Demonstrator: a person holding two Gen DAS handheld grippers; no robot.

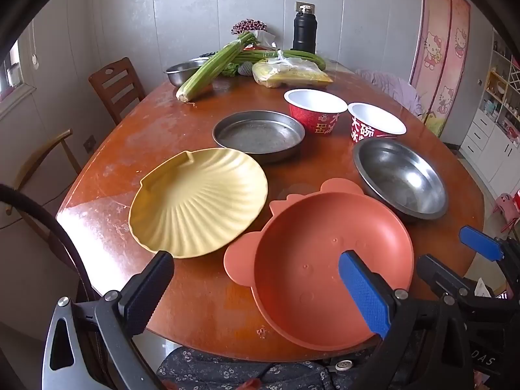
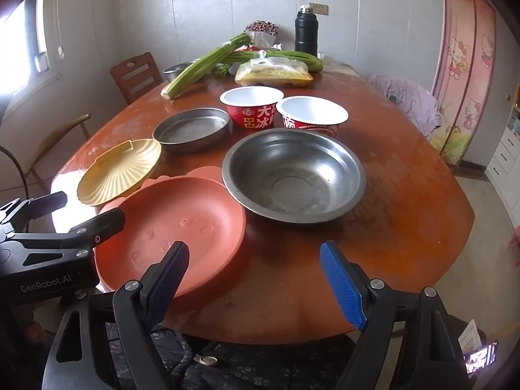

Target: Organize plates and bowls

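An orange animal-shaped plate (image 1: 325,260) (image 2: 175,230) lies at the table's near edge. A yellow shell-shaped plate (image 1: 198,201) (image 2: 120,170) lies to its left. Behind are a flat steel pan (image 1: 258,135) (image 2: 191,128), a steel bowl (image 1: 401,177) (image 2: 294,175) and two red paper bowls (image 1: 313,110) (image 1: 375,126) (image 2: 252,107) (image 2: 310,115). My left gripper (image 1: 256,282) (image 2: 87,211) is open over the orange plate's near rim. My right gripper (image 2: 253,279) (image 1: 455,253) is open and empty above the near table edge, right of the orange plate.
The brown oval table (image 1: 156,136) (image 2: 406,201) carries celery (image 1: 211,65) (image 2: 201,65), a bagged yellow food (image 1: 289,73), a small steel bowl (image 1: 183,73) and a black flask (image 1: 304,29) at the far end. Wooden chairs (image 1: 117,87) stand on the left.
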